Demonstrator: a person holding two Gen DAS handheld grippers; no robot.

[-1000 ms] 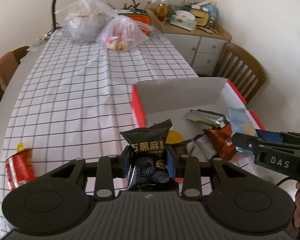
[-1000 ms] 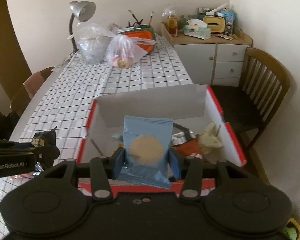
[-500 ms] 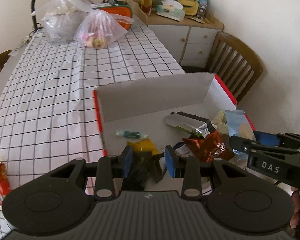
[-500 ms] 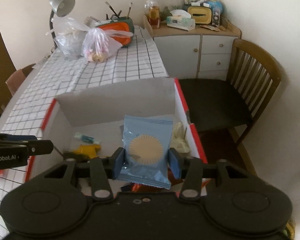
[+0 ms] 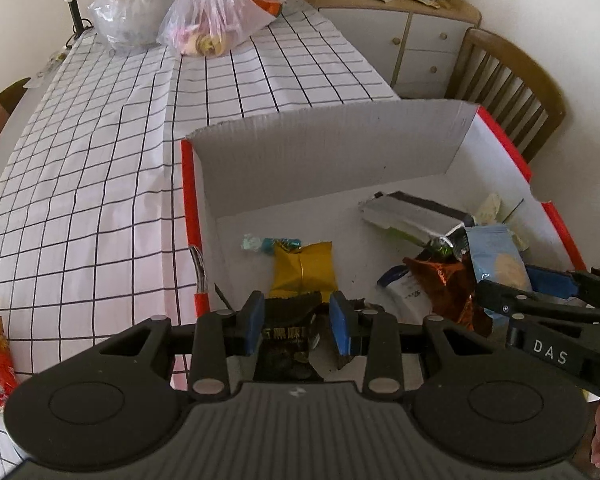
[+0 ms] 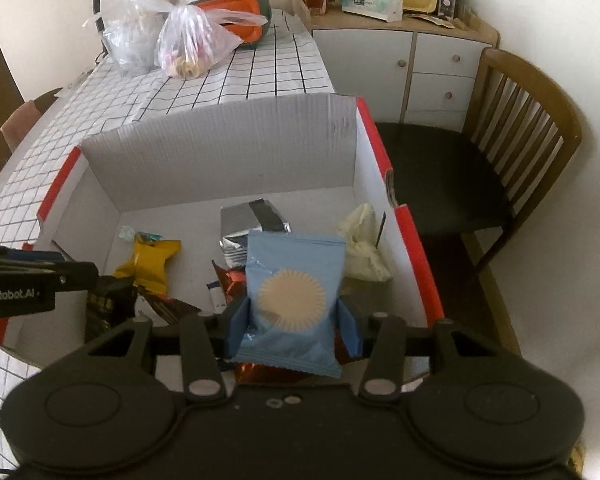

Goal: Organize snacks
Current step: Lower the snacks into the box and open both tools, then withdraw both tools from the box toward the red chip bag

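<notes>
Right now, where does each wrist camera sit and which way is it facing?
Left wrist: on the left gripper, facing down into the red-edged box; black snack packet sits loose between its open fingers; the right gripper shows at right.
Right wrist: on the right gripper, over the box's right side facing the wooden chair; it grips a blue cookie packet; the left gripper shows at left.
Shared: the box, yellow packet, blue cookie packet.
</notes>
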